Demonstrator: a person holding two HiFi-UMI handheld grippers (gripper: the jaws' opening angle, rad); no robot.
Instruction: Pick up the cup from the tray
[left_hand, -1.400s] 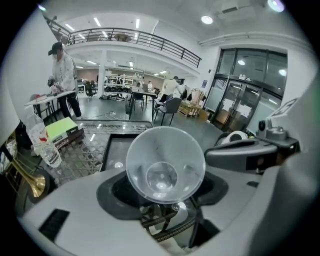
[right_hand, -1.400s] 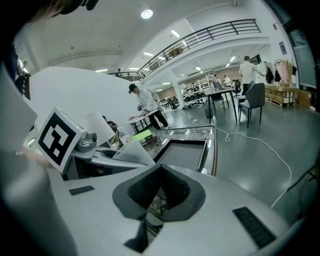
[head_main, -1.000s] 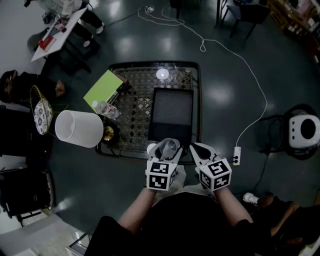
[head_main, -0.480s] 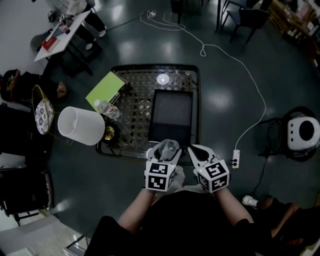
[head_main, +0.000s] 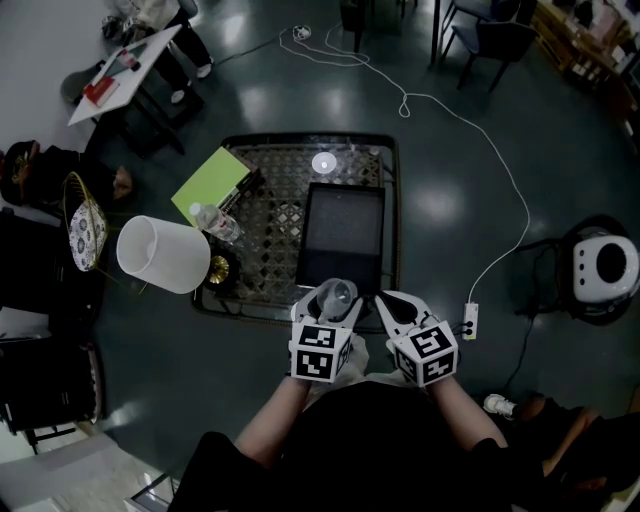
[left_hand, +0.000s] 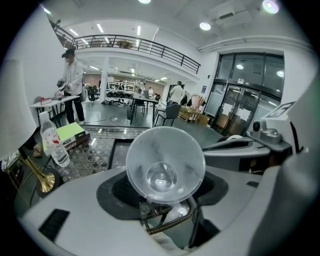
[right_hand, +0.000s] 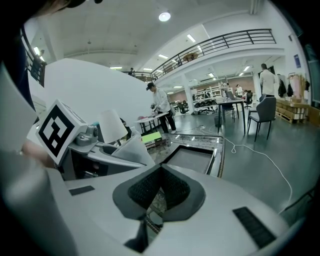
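Note:
A clear plastic cup (head_main: 336, 294) is held in my left gripper (head_main: 330, 302) above the near edge of the wire-mesh table (head_main: 268, 215). In the left gripper view the cup (left_hand: 165, 165) lies between the jaws with its open mouth turned towards the camera. The dark tray (head_main: 345, 232) on the table is bare, just beyond the cup. My right gripper (head_main: 392, 306) hangs beside the left one, shut with nothing in it; its pads meet in the right gripper view (right_hand: 160, 186). The tray (right_hand: 192, 157) shows past them.
On the table's left part lie a green book (head_main: 208, 178), a water bottle (head_main: 213, 218) and a brass object (head_main: 217, 267). A white lampshade (head_main: 158, 254) overhangs the left edge. A small white disc (head_main: 324, 162) sits at the far side. A power strip (head_main: 469, 317) and cable lie on the floor to the right.
Both grippers keep their pose and the cup stays in the left one. The head view has shifted slightly, so the table sits a little lower in the picture.

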